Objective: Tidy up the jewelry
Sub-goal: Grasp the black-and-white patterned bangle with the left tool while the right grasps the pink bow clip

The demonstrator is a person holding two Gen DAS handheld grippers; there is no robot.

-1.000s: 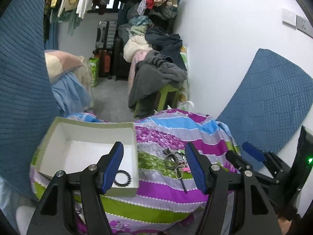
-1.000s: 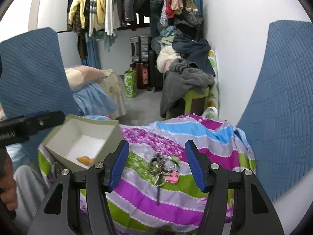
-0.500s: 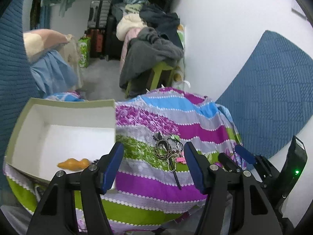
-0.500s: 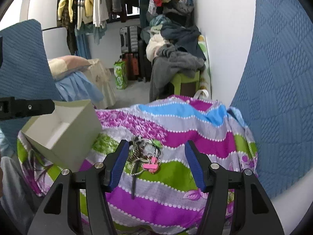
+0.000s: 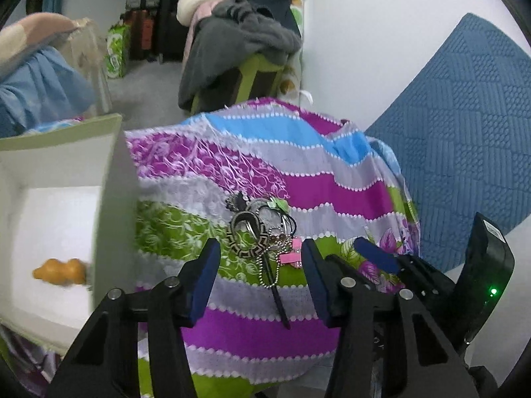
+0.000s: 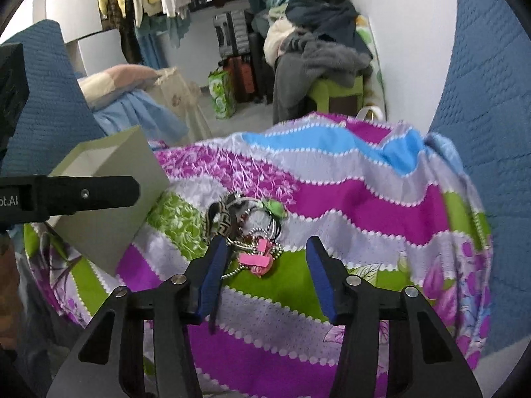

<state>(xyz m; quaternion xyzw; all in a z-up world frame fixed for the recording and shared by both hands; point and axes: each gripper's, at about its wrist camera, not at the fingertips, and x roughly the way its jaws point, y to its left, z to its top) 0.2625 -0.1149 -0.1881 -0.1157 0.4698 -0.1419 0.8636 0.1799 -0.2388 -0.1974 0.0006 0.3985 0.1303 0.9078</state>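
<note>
A tangled pile of jewelry [image 5: 262, 232] lies on the striped cloth: a black-and-cream patterned bangle [image 5: 247, 233], bead chains, a green flower piece and a pink clip [image 6: 257, 258]. My left gripper [image 5: 260, 268] is open and empty, just short of the pile. My right gripper [image 6: 264, 267] is open and empty, its fingers either side of the pink clip. A white open box [image 5: 56, 179] stands left of the pile and holds an orange piece [image 5: 59, 270]. The box also shows in the right wrist view [image 6: 109, 205].
The colourful striped cloth [image 5: 332, 192] covers a small rounded table. A blue quilted panel [image 5: 464, 126] leans on the wall at right. The right gripper's body [image 5: 415, 272] sits close beside my left one. A clothes-laden green stool [image 6: 332, 89] stands behind.
Both grippers have moved forward and down toward the jewelry pile, which now looks larger. The box has shifted to the left of both views. Both stay open.
</note>
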